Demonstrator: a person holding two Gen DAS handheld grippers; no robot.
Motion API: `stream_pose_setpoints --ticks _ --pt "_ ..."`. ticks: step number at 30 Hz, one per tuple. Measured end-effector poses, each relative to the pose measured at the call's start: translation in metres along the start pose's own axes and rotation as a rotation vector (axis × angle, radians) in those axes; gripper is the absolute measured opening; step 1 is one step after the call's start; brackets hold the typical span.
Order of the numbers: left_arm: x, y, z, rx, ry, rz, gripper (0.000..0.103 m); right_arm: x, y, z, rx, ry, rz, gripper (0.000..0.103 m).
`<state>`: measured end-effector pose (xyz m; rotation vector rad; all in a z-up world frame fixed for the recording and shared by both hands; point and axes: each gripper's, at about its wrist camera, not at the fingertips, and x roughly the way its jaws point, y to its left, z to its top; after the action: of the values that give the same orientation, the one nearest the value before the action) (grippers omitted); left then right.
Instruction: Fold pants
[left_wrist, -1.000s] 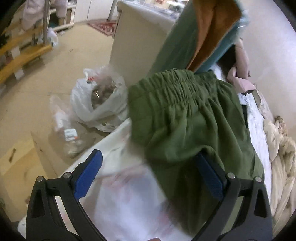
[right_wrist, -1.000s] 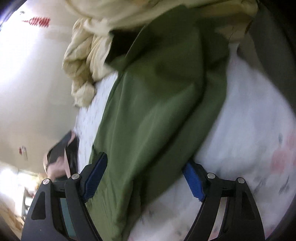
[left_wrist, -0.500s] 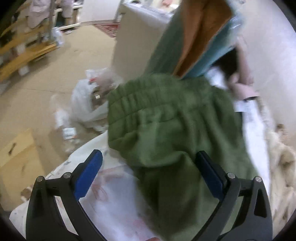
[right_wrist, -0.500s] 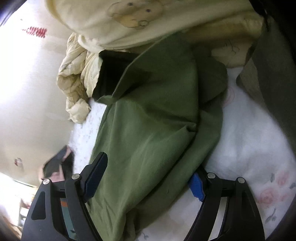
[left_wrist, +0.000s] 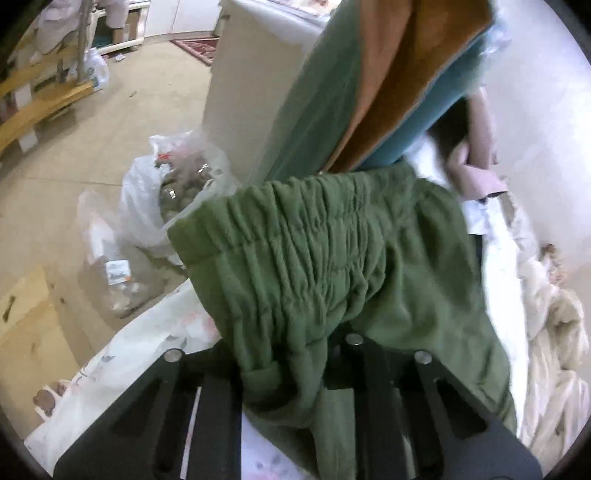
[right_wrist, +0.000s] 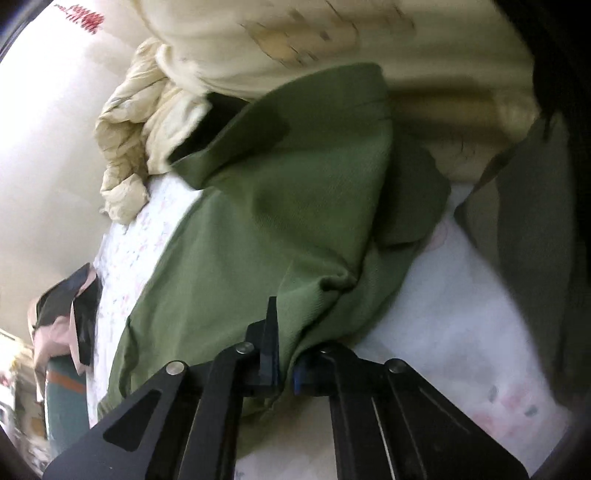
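Both tongs are clamped on the green pants (left_wrist: 332, 258): the left tongs (left_wrist: 284, 354) near the gathered waistband (left_wrist: 295, 206), the right tongs (right_wrist: 286, 354) on a leg. No fold looks made yet; the cloth ahead lies rumpled across the bedsheet (right_wrist: 461, 314), so nearly all is left, I'd say.

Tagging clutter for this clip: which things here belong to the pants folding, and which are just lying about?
In the job:
green pants
left gripper, shut on the waistband
right gripper, shut on a pant leg

Lying about:
plastic bags
cream duvet
teal and orange cloth
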<state>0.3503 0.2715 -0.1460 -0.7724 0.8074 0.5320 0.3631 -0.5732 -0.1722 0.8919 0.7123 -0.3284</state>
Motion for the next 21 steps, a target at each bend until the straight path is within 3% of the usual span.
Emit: stream_pose_setpoints --ticks 4,7,10,14,21 --pt "-0.036 -0.004 0.009 0.042 -0.029 -0.040 0.010 -0.030 0.012 -0.001 0.003 -0.021 0.024 0.003" --pt "-0.068 -0.004 0.011 0.105 -0.070 0.001 0.009 -0.053 0.014 -0.008 -0.012 -0.013 0.007 0.003" --pt "-0.096 0.018 0.019 0.069 -0.068 0.011 0.009 -0.079 0.004 -0.018 0.005 0.001 0.001 0.003" --pt "-0.135 0.064 0.023 0.052 -0.069 0.044 0.009 -0.114 -0.013 -0.047 0.002 0.034 -0.005 0.003" --pt "-0.183 0.171 0.009 -0.037 -0.029 0.144 0.009 -0.170 -0.050 -0.125 0.080 0.105 -0.039 0.003"
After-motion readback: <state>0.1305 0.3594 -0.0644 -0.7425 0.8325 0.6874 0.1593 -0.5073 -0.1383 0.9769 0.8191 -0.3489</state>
